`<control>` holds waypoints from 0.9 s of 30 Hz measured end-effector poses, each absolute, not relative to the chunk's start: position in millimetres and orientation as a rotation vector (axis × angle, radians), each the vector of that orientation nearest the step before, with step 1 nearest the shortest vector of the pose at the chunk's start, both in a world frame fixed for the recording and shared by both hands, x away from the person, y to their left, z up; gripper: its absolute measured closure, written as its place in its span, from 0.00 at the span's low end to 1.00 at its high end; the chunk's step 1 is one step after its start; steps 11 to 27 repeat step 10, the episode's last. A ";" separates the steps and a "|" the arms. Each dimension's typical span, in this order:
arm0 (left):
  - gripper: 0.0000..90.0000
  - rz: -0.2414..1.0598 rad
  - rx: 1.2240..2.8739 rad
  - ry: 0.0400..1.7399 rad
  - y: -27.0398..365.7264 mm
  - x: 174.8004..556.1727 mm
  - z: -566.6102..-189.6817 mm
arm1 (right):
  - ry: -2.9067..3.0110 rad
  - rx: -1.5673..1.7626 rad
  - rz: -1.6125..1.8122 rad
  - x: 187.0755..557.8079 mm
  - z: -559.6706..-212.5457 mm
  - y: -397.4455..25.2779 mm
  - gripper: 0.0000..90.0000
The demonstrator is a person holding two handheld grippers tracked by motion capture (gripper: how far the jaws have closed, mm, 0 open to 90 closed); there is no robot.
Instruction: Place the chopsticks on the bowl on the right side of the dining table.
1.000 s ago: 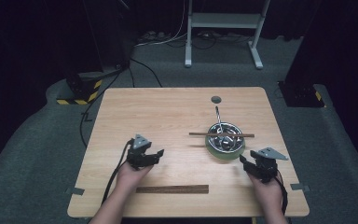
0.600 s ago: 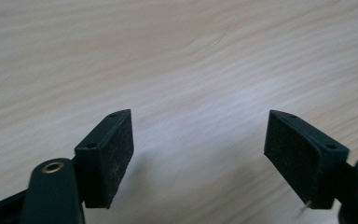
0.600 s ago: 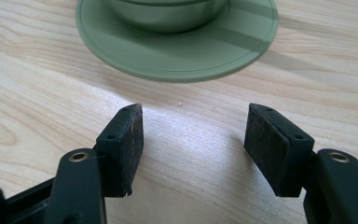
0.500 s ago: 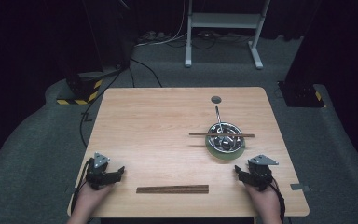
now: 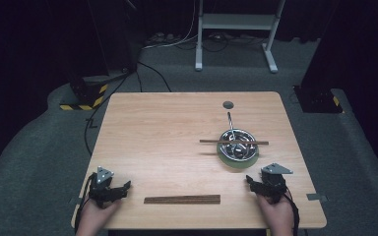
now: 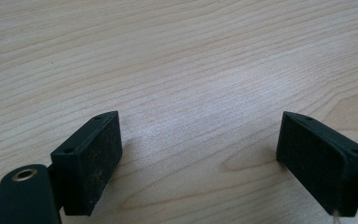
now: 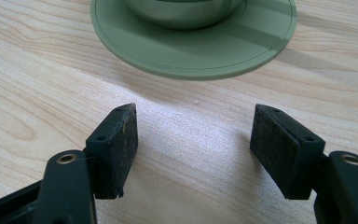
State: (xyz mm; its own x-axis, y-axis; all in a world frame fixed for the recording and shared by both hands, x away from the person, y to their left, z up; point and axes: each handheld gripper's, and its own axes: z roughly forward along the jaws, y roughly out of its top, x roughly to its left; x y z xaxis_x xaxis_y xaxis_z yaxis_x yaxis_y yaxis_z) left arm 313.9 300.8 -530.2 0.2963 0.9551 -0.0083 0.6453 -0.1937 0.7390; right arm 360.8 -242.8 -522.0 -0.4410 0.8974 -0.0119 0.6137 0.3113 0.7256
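1. Wooden strip (image 5: 182, 199) lies on the table (image 5: 167, 132) between my grippers, long axis running from one to the other.
2. Left gripper (image 5: 112, 188) and right gripper (image 5: 262, 183) are both released; I judge the left slightly nearer.

The left tongs (image 5: 120, 188) sat at the table's (image 5: 167, 142) near left corner with jaws spread wide over bare wood, and the whole left half ahead of them lay free of obstacles. Between the two tongs a dark flat strip (image 5: 182, 199) lay along the near edge. Just ahead of the right tongs (image 5: 254, 183), also spread, the green plate (image 7: 193, 46) carrying a metal bowl (image 5: 236, 143), with a stick (image 5: 234, 142) across its rim, blocked the forward path.
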 end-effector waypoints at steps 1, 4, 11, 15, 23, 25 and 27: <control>0.16 0.619 1.927 1.424 300.9 313.9 -530.2 | 2.167 1.341 0.923 360.9 -522.1 -242.9 0.36; 0.16 0.619 1.926 1.424 300.8 313.9 -530.2 | 2.167 1.346 0.923 360.9 -522.0 -242.5 0.36; 0.16 0.618 1.931 1.416 301.7 312.6 -530.2 | 2.167 1.346 0.923 361.0 -522.0 -242.4 0.36; 0.16 0.618 1.931 1.416 301.7 312.6 -530.2 | 2.167 1.346 0.923 361.0 -522.0 -242.4 0.36; 0.16 0.618 1.931 1.416 301.7 312.6 -530.2 | 2.167 1.346 0.923 361.0 -522.0 -242.4 0.36; 0.16 0.618 1.931 1.416 301.7 312.6 -530.2 | 2.167 1.346 0.923 361.0 -522.0 -242.4 0.36; 0.16 0.618 1.931 1.416 301.7 312.6 -530.2 | 2.167 1.346 0.923 361.0 -522.0 -242.4 0.36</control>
